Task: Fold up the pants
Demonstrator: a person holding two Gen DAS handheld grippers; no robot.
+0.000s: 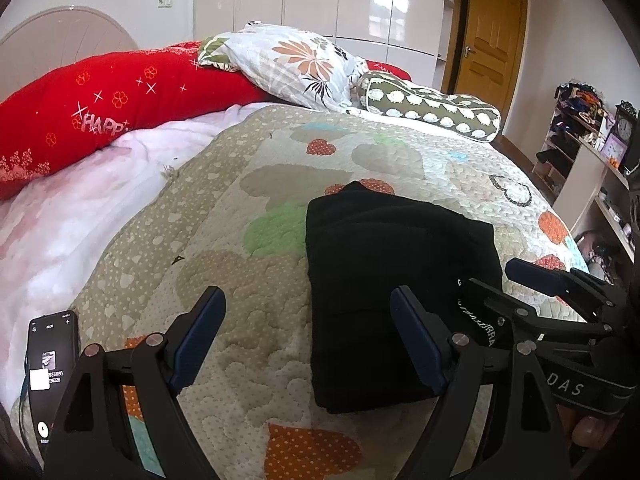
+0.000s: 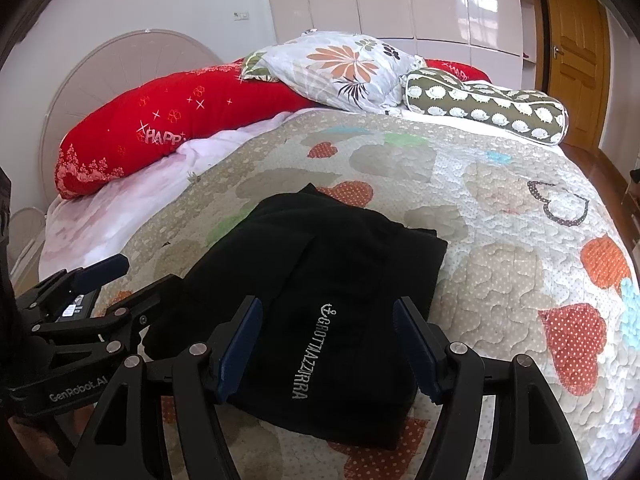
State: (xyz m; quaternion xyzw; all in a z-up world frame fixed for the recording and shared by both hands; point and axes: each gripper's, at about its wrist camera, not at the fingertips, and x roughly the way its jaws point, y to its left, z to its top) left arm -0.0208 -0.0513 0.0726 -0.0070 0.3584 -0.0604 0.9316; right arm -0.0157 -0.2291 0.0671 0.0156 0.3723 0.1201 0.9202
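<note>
We hold both grippers low over the quilt (image 1: 248, 264), empty. The left gripper (image 1: 308, 340) and right gripper (image 2: 328, 344) have jaws spread apart, flanking the folded black pants (image 2: 320, 280) lying on the quilt.

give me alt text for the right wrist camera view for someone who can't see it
Black pants, folded into a compact rectangle with white lettering on top, lie on a heart-patterned quilt between the open fingers of the right gripper. The left gripper is at the left edge, also open, and pillows line the headboard behind.
</note>
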